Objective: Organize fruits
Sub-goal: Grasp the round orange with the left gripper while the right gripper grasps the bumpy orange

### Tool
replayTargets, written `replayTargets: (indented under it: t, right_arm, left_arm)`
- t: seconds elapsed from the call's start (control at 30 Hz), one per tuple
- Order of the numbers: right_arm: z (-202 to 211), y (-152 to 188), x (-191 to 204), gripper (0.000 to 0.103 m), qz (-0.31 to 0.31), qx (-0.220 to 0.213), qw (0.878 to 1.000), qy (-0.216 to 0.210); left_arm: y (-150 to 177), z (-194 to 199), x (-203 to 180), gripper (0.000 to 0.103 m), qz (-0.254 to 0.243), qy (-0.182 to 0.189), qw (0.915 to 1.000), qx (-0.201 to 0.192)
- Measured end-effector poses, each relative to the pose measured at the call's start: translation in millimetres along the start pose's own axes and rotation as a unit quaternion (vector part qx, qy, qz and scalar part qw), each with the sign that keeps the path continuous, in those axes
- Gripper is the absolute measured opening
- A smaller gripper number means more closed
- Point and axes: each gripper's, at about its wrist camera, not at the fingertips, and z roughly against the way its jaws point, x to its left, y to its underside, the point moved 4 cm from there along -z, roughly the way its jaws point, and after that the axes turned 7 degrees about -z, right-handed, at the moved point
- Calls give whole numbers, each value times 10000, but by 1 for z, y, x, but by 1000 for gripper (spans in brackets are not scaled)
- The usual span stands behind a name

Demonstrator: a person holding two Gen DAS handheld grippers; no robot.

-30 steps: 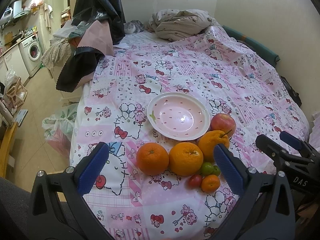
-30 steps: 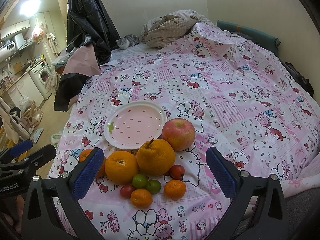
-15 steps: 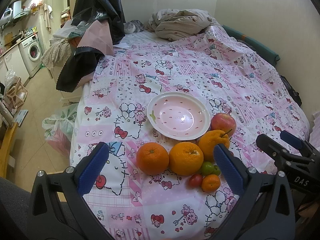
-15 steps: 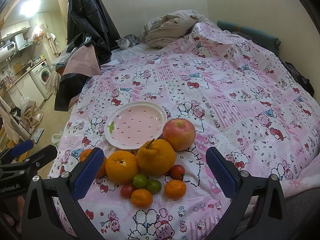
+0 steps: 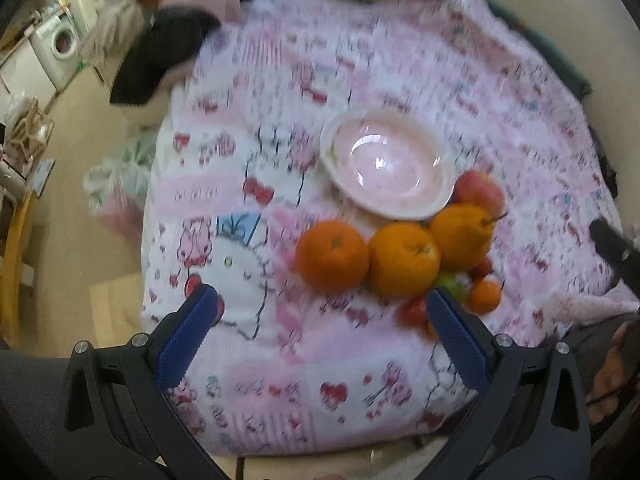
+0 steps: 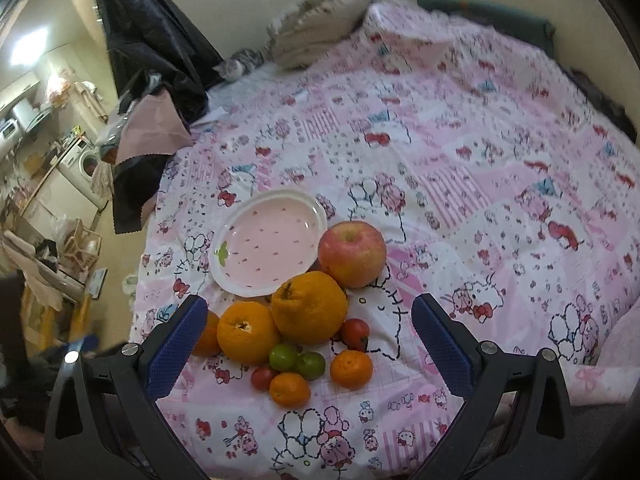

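Both tools were released and held nothing: the right hand-held gripper (image 6: 306, 354) hovered with its blue pads spread wide over the fruit pile, and the left hand-held gripper (image 5: 320, 334) hung likewise spread above the bed's near edge. The task looked barely begun. The pink strawberry-print plate (image 6: 240, 276) lay empty on the bedspread (image 6: 480, 184), and every fruit sat off it, clustered just beside its near rim. The apple (image 6: 352, 254) was red-yellow and smooth; the knobbly stemmed orange (image 6: 309, 308) touched it; two rounder oranges (image 6: 247, 332) lay to the left. Nearer lay two green plums (image 6: 297, 360), cherry tomatoes (image 6: 355, 333) and small mandarins (image 6: 290, 389).
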Motion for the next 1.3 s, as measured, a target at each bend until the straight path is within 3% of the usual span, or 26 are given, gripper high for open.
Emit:
replayTargets:
  t: [0.2,0.3,0.43,0.6,0.67,0.8,1.3]
  right_arm:
    - [-21,-13,-17,103,-316,413,9986,-71]
    - [-32,-6,-24,103,-425,622,9971,-92]
    - [-45,1,-34,103,-722,915,9930,-167]
    - [-51,1,-38,103,-766,982,9921,-126]
    - [-56,2,-38,103,-829,1084,9905,-186]
    - [-61,2,-36,103,-855,1186,9889,-273]
    - [-90,10,-36,103,-814,1614,9835,-36]
  left_arm:
    - [5,-50,-3,102,-298,50,9944,1009]
    - [3,-73,-5,94,-341,155,9898,1372]
    - [-8,-86,-7,91,-227,229,9910,1299]
    - [-18,-102,-10,83,-81,390,9898,1366]
    - [-21,-109,-10,73,-45,398,9894,1397]
    - [-21,-120,-5,66,82,431,9891,1406]
    - [-23,-121,-7,61,86,266,9925,1189]
